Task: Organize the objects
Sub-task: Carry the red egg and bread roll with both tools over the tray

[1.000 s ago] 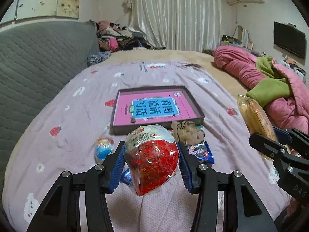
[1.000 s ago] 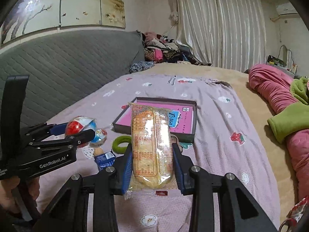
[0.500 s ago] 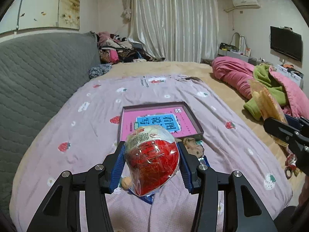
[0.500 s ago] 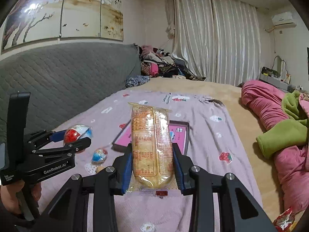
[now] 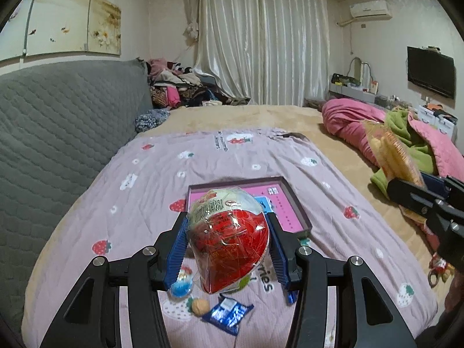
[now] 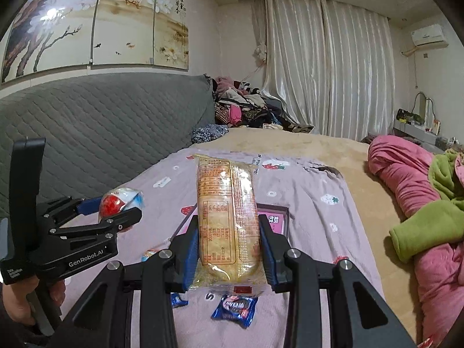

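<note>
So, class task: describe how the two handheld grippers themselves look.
Both the left gripper and right gripper are matte black linkage frames with silver pivot bolts and ribbed blue finger pads. The left one's side carries white "GenRobot.AI" lettering. No cables show.

Left gripper (image 5: 227, 243) and right gripper (image 6: 229, 245), both held aloft, are each clamped closed.

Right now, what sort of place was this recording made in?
A lived-in bedroom, most likely: a wide bed under a strawberry-print sheet, a rumpled pink quilt, a clothes pile by the drawn curtains, and a wall-mounted TV.
</note>
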`<state>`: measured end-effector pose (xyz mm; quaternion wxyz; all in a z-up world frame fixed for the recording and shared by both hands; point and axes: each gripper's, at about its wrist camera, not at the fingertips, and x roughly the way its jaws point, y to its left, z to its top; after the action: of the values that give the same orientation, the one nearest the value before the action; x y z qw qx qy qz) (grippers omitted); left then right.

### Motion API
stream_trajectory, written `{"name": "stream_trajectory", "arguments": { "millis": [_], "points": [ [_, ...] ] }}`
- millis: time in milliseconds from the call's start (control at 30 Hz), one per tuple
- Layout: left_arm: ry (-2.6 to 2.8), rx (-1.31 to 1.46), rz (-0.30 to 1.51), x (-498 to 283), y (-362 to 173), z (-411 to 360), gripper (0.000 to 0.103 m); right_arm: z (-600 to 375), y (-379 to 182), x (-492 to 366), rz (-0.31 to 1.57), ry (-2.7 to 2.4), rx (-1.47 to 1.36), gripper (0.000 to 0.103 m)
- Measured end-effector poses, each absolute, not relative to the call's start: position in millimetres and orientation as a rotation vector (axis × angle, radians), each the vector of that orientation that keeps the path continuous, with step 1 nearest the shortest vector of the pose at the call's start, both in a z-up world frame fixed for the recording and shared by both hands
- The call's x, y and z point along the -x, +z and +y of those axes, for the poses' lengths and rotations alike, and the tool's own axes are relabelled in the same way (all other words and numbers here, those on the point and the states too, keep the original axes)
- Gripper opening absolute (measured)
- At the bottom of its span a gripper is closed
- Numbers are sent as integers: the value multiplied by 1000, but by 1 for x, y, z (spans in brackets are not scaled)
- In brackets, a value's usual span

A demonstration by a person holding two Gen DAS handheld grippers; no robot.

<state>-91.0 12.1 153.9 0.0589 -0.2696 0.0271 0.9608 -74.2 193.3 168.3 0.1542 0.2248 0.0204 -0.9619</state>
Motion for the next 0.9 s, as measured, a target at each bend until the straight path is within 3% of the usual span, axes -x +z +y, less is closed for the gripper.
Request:
{"name": "stream_trajectory", "arguments": {
  "millis": [600, 900],
  "points": [
    [2952, 818, 63, 169, 154, 17, 53, 180, 164, 148, 43, -2767, -638, 38],
    [2965, 870, 67, 216, 137, 14, 53, 178, 145, 192, 128, -2795, -644, 38]
  ]
}}
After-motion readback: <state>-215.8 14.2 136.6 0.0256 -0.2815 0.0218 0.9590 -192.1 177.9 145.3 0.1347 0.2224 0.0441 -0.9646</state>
